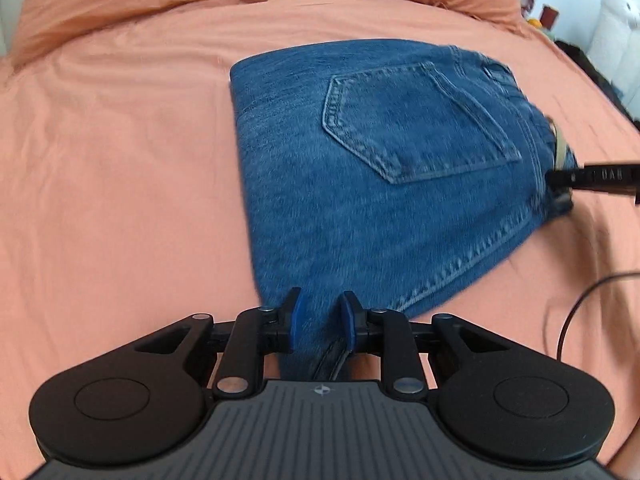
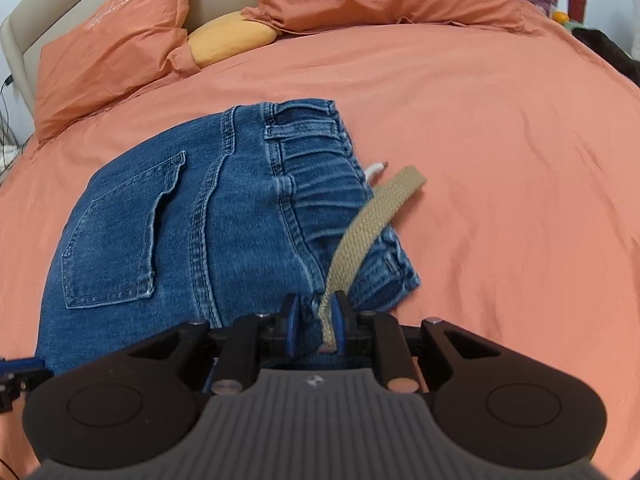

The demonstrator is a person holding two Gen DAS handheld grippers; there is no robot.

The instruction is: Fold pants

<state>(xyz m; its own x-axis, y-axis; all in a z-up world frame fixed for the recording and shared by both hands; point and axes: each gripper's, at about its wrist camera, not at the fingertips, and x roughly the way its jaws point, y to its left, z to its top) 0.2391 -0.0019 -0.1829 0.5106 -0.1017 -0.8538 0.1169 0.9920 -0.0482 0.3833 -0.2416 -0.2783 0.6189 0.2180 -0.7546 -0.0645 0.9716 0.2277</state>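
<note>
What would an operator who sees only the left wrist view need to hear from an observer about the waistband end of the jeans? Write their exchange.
Operator: What does the right gripper hold?
Observer: The right gripper pinches the jeans at the waistband, together with a tan webbing belt.
Operator: Anything else sticking out there?
Observer: A white cord end pokes out beside the waistband.
Operator: Where does the belt's free end point?
Observer: Away from the gripper, over the orange sheet.

Bare sheet (image 2: 500,168) right of jeans (image 2: 180,220)
</note>
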